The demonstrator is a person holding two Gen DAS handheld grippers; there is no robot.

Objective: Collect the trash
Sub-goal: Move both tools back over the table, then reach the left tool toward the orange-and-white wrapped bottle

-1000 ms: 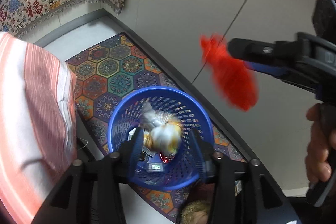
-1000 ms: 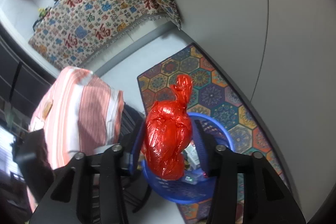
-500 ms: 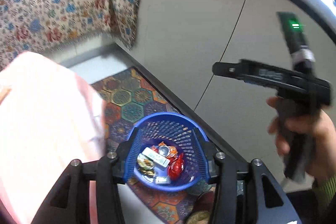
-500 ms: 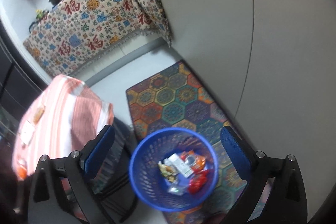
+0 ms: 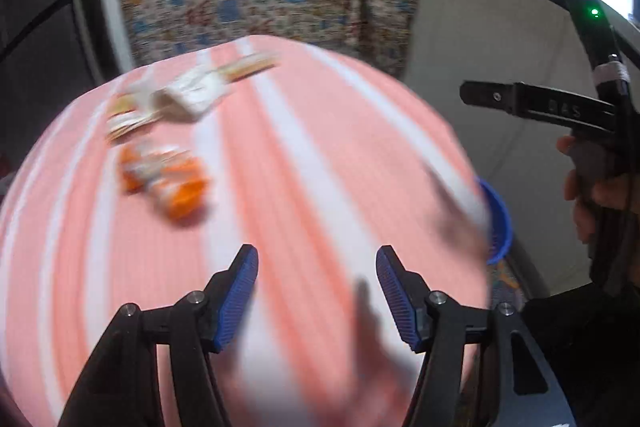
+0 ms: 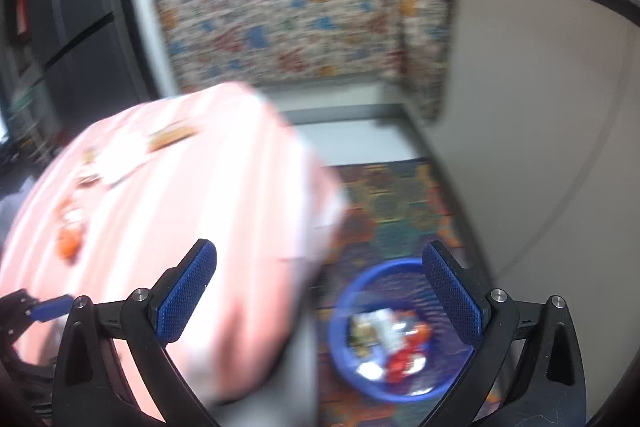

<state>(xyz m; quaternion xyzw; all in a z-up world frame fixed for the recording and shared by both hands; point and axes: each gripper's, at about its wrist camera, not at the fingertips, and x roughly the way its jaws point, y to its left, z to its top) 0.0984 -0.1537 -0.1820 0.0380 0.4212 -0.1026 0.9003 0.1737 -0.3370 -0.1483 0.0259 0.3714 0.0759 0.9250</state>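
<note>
L gripper point(image 5: 317, 291) over pink striped tablecloth point(image 5: 304, 187), jaws just opening, nothing btwn. R gripper point(image 6: 320, 295) wide, empty. Blue basket point(image 6: 344, 311) on floor w/ trash. Orange wrapper point(image 5: 168, 179) on cloth, too blurred for long axis.

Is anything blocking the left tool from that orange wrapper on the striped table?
Nothing visible does. The left tool hangs open and empty over the striped cloth; only bare cloth lies between it and the orange wrapper.
</note>
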